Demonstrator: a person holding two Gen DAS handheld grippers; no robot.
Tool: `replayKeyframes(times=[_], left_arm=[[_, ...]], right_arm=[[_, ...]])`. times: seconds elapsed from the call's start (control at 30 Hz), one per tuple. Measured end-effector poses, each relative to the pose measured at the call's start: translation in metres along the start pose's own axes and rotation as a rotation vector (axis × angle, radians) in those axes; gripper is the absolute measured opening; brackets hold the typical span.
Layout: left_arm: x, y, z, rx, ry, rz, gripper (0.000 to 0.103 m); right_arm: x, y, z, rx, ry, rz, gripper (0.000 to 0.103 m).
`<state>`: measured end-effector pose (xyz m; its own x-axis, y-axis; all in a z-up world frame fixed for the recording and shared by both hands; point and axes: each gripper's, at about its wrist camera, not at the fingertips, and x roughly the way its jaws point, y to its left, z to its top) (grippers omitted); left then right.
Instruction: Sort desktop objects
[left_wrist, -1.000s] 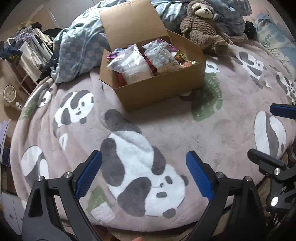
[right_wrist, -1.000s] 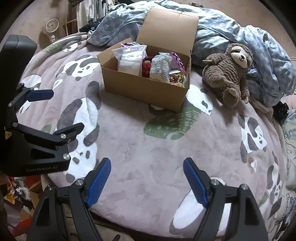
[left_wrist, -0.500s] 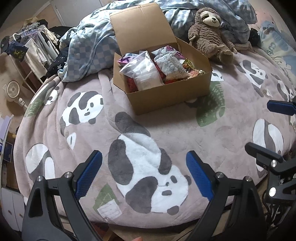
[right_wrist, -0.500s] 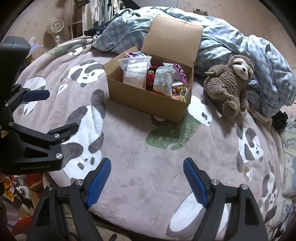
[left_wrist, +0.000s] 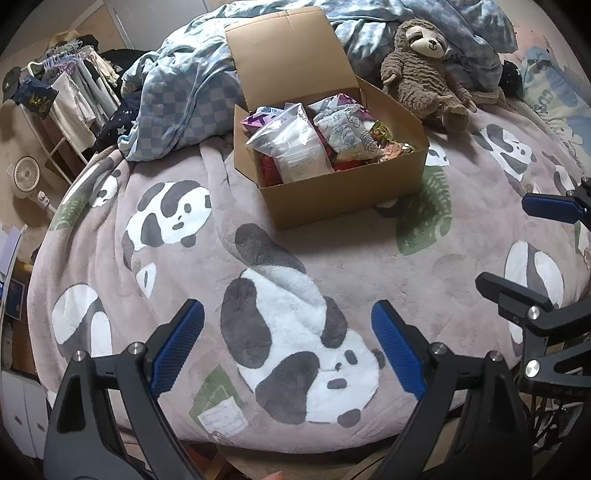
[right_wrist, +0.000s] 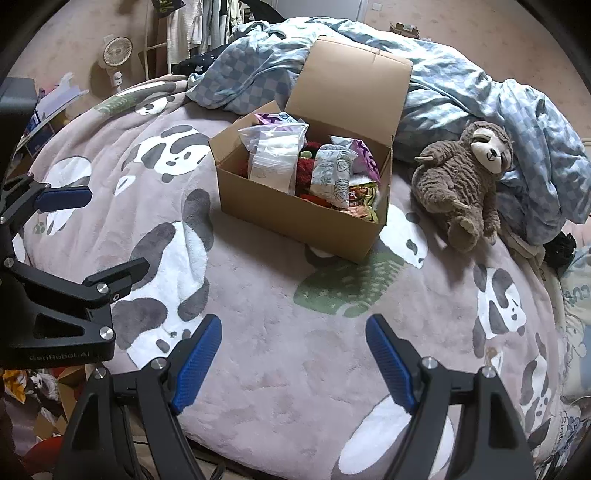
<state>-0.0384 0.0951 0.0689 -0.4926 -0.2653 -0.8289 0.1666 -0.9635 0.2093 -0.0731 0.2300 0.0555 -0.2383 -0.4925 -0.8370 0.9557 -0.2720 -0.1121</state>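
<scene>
An open cardboard box (left_wrist: 343, 192) (right_wrist: 295, 216) stands on the panda-print blanket (left_wrist: 332, 251) (right_wrist: 258, 295), lid flap upright. It is filled with several snack packets, a clear zip bag (left_wrist: 295, 147) (right_wrist: 275, 157) on top. A brown sloth plush (left_wrist: 421, 70) (right_wrist: 465, 177) sits to the right of the box. My left gripper (left_wrist: 288, 343) hangs open over the blanket's near edge, nothing between its blue pads. My right gripper (right_wrist: 293, 360) is open too and holds nothing, well short of the box. Each gripper shows at the side of the other's view.
A crumpled blue checked duvet (left_wrist: 177, 99) (right_wrist: 480, 99) lies behind the box. A clothes rack (left_wrist: 70, 88) and a small white fan (left_wrist: 26, 179) (right_wrist: 117, 51) stand beyond the bed's left side. Clutter lies on the floor below the near edge (right_wrist: 22, 380).
Both grippers have pulled back and up a little, so the box and plush sit lower and smaller in both views. Jaws stay as they were.
</scene>
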Motion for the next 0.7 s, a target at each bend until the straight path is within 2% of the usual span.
replayKeyframes(times=[0.7], left_arm=[[0.004, 0.008, 0.007, -0.028, 0.012, -0.007, 0.092]], right_arm=[[0.004, 0.001, 0.011, 0.005, 0.0, 0.007, 0.081]])
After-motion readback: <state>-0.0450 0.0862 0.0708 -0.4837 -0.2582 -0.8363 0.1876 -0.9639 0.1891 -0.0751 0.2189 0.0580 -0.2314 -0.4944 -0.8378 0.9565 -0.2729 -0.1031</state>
